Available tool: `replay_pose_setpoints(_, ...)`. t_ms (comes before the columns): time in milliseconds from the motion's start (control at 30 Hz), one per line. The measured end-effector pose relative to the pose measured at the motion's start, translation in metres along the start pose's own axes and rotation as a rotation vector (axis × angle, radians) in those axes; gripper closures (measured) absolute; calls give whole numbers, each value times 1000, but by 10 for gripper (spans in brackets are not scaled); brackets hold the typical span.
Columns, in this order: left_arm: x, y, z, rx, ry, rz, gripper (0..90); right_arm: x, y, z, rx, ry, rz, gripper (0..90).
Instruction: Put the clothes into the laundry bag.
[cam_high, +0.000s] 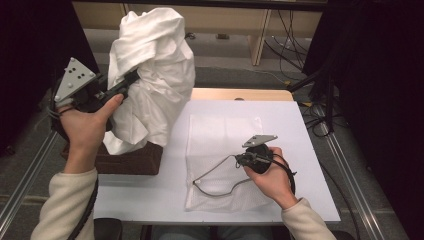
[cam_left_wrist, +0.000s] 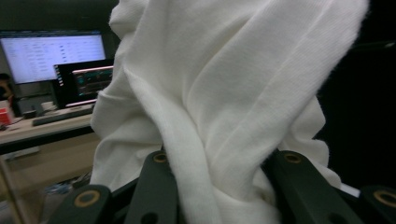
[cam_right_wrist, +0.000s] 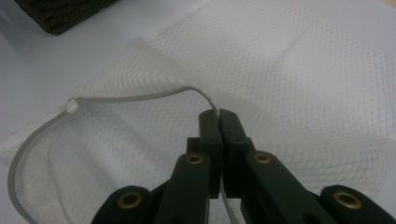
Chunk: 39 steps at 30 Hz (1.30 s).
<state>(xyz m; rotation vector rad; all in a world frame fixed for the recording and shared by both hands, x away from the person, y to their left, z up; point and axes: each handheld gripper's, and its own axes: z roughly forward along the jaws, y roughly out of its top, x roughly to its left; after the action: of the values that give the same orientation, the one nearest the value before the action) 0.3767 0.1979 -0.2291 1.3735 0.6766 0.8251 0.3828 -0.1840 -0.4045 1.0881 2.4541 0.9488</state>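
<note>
Monitors (cam_left_wrist: 56, 60) behind white cloth (cam_left_wrist: 224, 93) (left gripper view)

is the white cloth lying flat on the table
No, the left gripper holds the white cloth bunched up in the air above the table.

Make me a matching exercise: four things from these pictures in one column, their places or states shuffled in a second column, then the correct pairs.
1. white cloth
2. mesh bag
3. drawstring cord
4. brown box

A. pinched in the shut right claw
B. lying flat on the white table
C. bunched and lifted, gripped by the left claw
D. standing at the table's left edge, under the hanging cloth

Pairs: 1-C, 2-B, 3-A, 4-D
</note>
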Motion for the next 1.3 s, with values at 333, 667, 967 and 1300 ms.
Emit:
replay_pose_setpoints(333, -51, 44, -7, -80, -195, 25, 704, -5, 0, -2, -20, -2, -17, 900)
replay_pose_setpoints(667, -75, 29, -23, 13, -402, 4, 702, -9, 1, -7, -27, 11, -1, 900)
replay_pose_setpoints(967, -84, -60, -28, 388, -454, -8, 702, -11, 2, -8, -68, -4, 20, 900)
replay_pose_setpoints(1300, -115, -137, 0, 635, -500, -16, 699, -9, 0, -5, -36, -10, 74, 900)
